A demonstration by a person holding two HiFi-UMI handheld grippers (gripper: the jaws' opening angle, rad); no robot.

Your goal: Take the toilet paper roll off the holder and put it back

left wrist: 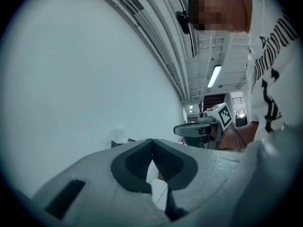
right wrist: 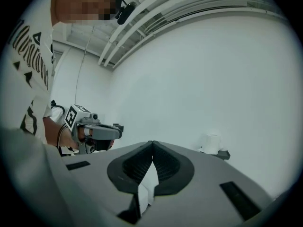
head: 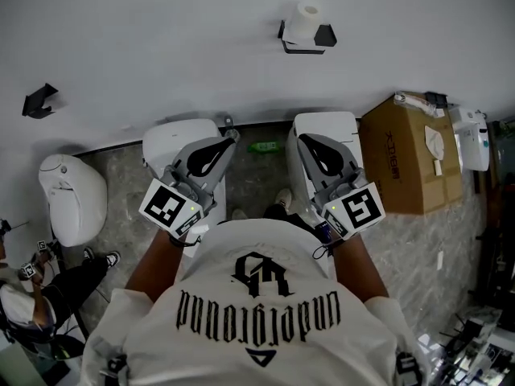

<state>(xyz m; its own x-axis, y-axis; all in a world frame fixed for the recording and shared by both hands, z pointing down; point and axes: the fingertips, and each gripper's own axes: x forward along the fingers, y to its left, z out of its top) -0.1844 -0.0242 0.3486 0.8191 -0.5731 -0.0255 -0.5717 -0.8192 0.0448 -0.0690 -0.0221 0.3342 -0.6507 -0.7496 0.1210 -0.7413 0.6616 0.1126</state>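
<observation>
Left claw (left wrist: 152,141) and right claw (right wrist: 152,142) clenched, empty. Toilet paper roll (head: 304,21), well ahead of both on holder (head: 307,47): probably light, crushable; grasp its sides gently.

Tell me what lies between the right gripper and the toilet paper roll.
Nothing: only bare white wall separates the right gripper from the toilet paper roll, as the right gripper view shows.

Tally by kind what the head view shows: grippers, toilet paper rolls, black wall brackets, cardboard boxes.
Grippers: 2, the left gripper and the right gripper
Rolls: 1, the toilet paper roll
Black wall brackets: 2, the holder under the roll and a bare bracket at far left
Boxes: 1, the cardboard box
Total: 6
</observation>
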